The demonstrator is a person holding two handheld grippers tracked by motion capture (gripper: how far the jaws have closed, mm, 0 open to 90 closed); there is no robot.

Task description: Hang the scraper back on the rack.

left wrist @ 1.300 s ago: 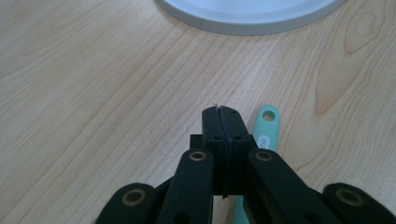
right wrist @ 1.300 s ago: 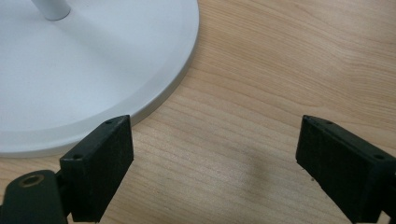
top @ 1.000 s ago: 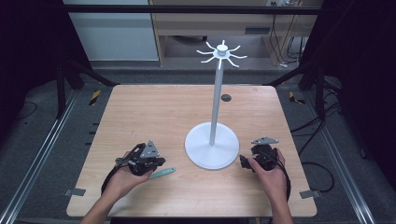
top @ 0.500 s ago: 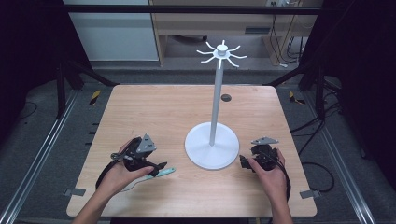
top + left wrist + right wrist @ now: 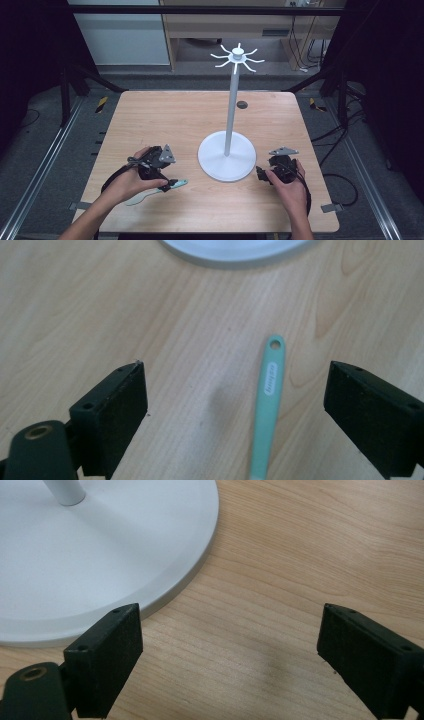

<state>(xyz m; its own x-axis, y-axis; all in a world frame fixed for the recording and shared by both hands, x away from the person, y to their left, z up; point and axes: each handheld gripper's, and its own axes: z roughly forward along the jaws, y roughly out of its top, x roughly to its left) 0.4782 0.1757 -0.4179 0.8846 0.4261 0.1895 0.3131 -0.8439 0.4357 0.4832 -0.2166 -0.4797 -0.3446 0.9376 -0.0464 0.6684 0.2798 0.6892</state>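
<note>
A mint-green utensil [image 5: 159, 191] lies flat on the wooden table [image 5: 180, 120] near the front left. Its handle [image 5: 267, 400] has a hole at the tip and points toward the white stand's base [image 5: 235, 247]. My left gripper [image 5: 167, 180] hovers just over that handle, open, with the handle between the jaws [image 5: 235, 385] and nearer the right one. The white stand [image 5: 227, 160] has a tall pole topped by a ring of hooks [image 5: 238, 55]. My right gripper [image 5: 261, 172] is open beside the base's right edge [image 5: 100, 555], with bare wood between its jaws [image 5: 230, 625].
A small dark hole [image 5: 242, 104] sits in the table behind the stand. Metal rails [image 5: 45, 160] run along both sides of the table, with cables [image 5: 345, 182] on the floor at the right.
My left hand and gripper have shifted slightly to the left, so more of the mint utensil shows beside the hand. The right gripper has stayed put.
</note>
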